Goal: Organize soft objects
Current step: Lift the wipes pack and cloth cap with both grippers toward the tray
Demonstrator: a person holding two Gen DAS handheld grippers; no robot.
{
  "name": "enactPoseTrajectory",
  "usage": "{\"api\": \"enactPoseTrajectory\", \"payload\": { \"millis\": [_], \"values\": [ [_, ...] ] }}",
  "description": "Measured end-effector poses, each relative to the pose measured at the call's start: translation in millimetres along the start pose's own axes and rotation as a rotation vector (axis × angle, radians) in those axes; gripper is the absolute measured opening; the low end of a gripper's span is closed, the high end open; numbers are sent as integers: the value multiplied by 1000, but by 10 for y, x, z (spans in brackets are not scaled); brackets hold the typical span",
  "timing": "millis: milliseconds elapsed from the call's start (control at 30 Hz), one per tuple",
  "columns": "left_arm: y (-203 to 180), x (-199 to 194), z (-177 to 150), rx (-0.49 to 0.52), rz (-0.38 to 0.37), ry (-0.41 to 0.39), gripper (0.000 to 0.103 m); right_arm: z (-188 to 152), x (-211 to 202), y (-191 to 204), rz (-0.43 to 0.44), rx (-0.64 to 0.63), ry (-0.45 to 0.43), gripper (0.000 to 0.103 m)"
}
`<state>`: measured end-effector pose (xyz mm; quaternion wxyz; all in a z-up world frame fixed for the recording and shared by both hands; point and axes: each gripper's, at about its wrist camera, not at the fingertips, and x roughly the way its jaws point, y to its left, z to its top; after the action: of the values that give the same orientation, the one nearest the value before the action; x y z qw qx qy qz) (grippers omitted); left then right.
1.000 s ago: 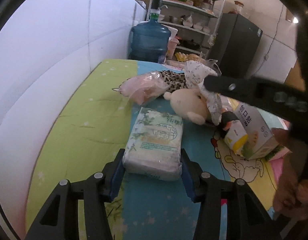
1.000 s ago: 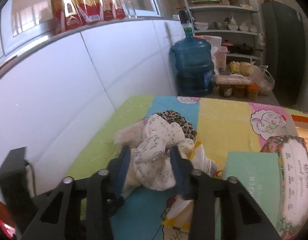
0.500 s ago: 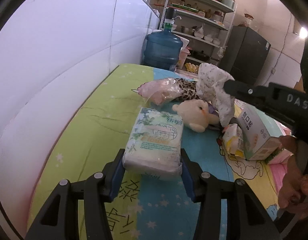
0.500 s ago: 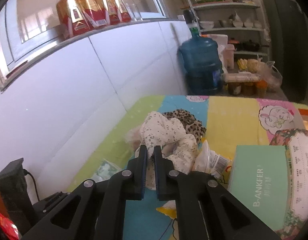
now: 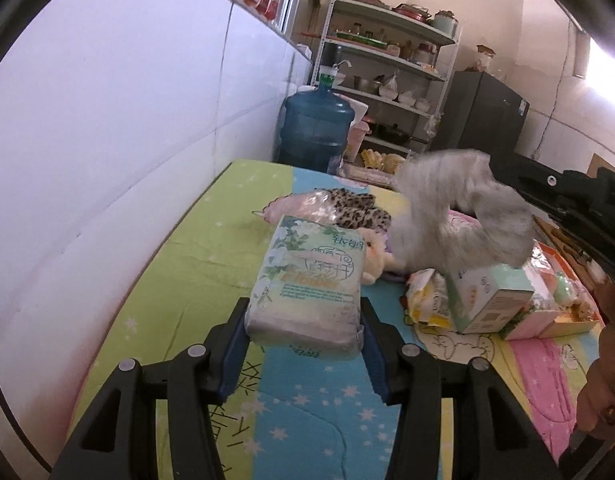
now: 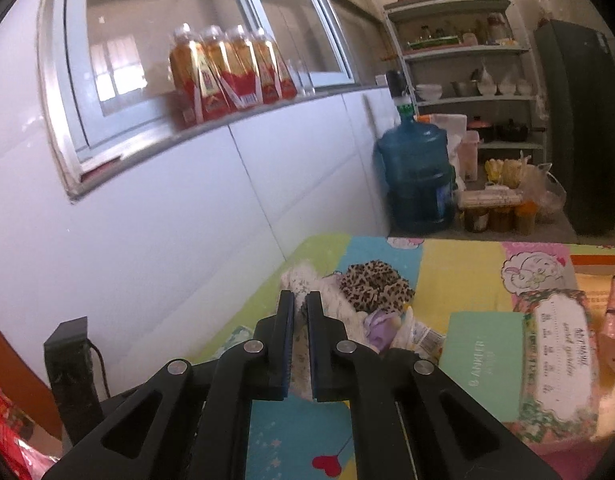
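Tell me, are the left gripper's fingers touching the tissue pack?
Touching. In the left wrist view, both blue pads of the left gripper press against the sides of the tissue pack, no gap showing.

Glossy crinkled plastic wrap on the tissue pack (image 5: 307, 280), soft matt printed cotton on the floral cloth (image 5: 463, 216) (blurred) and the quilted table cover (image 5: 179, 272), matt black plastic with blue rubbery pads on the left gripper (image 5: 303, 344), smooth glossy white wall panels (image 6: 187, 216).

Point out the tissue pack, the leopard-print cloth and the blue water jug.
tissue pack (image 5: 307, 280): left wrist view, middle of its printed top.
leopard-print cloth (image 6: 375, 284): right wrist view, centre of the bunch.
blue water jug (image 6: 417, 176): right wrist view, mid body.
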<state>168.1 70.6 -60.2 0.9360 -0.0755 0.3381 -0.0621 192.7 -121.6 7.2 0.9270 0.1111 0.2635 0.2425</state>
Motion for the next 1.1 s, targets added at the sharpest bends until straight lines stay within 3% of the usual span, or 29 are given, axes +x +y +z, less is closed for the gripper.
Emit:
{"api": "enactPoseTrajectory", "payload": {
  "millis": [267,367,400,433,467,500,633,800,967,1100],
  "values": [
    [-177,-158,-6,23,-14,-24,51,0,-305,-37,-4,-5,-30,5],
    [-173,-195,-10,22,-11,-31,51,-61,-331,-63,11,-13,-4,11],
    [-168,-199,-10,21,-7,-33,51,-103,-335,-85,5,-13,6,29],
    [-165,-205,-14,19,-2,-35,51,-148,-326,-107,-4,-16,19,65],
    [-152,-230,-39,17,0,-35,51,-205,-318,-140,-20,-11,33,81],
    [-157,-234,-45,16,2,-32,51,-267,-316,-170,-29,-1,40,89],
    [-157,-223,-64,22,17,-27,51,-526,-208,-203,10,22,129,89],
    [-107,-198,-75,20,40,-17,51,-695,-62,-149,30,17,177,89],
    [-20,-162,-88,12,44,-6,51,-624,-77,-138,-43,-24,124,89],
    [-14,-114,-66,9,26,-3,51,-463,-18,-113,-112,-149,118,88]
  ]
}}
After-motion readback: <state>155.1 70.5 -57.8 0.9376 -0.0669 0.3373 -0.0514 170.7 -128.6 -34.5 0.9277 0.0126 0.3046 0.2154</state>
